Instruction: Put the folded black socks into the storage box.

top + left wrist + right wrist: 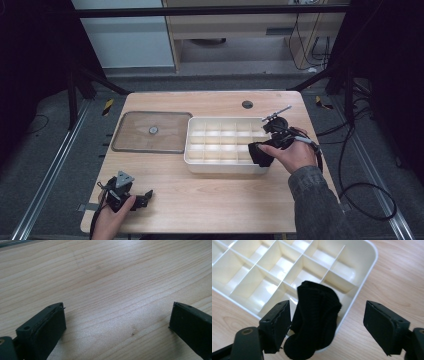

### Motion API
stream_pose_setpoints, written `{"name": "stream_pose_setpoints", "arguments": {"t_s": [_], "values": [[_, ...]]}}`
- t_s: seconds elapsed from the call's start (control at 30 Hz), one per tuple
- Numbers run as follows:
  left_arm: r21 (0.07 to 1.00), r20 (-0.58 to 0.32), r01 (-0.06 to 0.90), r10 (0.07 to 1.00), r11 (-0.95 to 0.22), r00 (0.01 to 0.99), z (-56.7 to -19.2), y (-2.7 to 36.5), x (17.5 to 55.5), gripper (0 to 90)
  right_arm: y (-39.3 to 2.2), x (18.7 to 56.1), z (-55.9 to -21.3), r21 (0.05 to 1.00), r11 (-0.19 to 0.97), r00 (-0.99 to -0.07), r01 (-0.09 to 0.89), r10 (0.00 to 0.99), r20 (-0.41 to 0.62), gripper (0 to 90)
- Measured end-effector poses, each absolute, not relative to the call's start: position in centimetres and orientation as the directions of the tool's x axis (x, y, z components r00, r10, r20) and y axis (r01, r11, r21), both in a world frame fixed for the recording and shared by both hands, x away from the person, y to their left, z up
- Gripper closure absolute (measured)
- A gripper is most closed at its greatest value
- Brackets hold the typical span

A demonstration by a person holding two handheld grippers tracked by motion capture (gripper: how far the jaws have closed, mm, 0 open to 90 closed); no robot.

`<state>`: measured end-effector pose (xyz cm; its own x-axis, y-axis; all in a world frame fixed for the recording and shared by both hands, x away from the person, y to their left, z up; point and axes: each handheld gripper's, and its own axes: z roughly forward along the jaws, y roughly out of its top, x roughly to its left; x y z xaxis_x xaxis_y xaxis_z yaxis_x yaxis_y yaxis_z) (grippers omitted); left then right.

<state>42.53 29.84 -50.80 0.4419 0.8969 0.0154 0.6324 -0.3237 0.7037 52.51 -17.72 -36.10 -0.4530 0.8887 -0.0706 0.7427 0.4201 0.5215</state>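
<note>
Divided white box (227, 167) on the wooden table (210, 200): one black sock (315, 320) stands in its near-right corner compartment, draped over the rim. Right gripper (327, 327), jaws apart, straddles the sock; one clear lid (150, 132) lies left of the box; left gripper (117, 322), jaws apart, holds nothing.
</note>
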Motion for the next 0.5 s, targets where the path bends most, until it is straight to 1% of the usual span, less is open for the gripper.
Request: {"name": "stream_pose_setpoints", "arguments": {"t_s": [0.03,0.17,0.27,0.3,0.33,0.37,0.4,0.47,0.5], "values": [[0.705,0.015,0.632,0.898,-0.321,0.439,-50.8,29.9,42.6,0.0,-17.8,52.5,-36.0,0.523,0.418,-0.451,0.743,0.890,-0.070,18.6],[0.711,0.016,0.626,0.897,-0.320,0.441,-50.9,29.9,42.7,0.0,-18.2,52.4,-35.2,0.525,0.423,-0.457,0.739,0.887,-0.071,16.1],[0.711,0.017,0.626,0.897,-0.321,0.441,-50.9,30.0,42.8,0.0,-18.4,52.5,-34.4,0.520,0.424,-0.450,0.741,0.889,-0.084,18.2],[0.714,0.017,0.624,0.898,-0.319,0.440,-50.9,30.0,43.0,0.0,-18.6,52.7,-33.5,0.533,0.410,-0.435,0.741,0.896,-0.085,21.2],[0.713,0.017,0.628,0.903,-0.312,0.429,-50.9,30.0,43.2,0.0,-18.6,52.7,-33.5,0.533,0.410,-0.435,0.741,0.896,-0.085,21.2],[0.713,0.017,0.638,0.918,-0.289,0.397,-50.9,30.2,43.7,0.0,-18.8,53.1,-32.9,0.535,0.406,-0.426,0.741,0.900,-0.092,23.1],[0.713,0.017,0.638,0.918,-0.289,0.397,-50.9,30.2,43.7,0.0,-18.8,53.1,-32.9,0.535,0.406,-0.426,0.741,0.900,-0.092,23.1],[0.713,0.017,0.638,0.918,-0.289,0.397,-50.9,30.4,44.1,0.0,-18.6,53.8,-32.5,0.538,0.398,-0.416,0.743,0.904,-0.094,28.4],[0.713,0.016,0.638,0.918,-0.289,0.397,-50.9,30.4,44.1,0.0,-18.6,54.0,-32.5,0.537,0.399,-0.417,0.744,0.904,-0.094,28.8]]}}
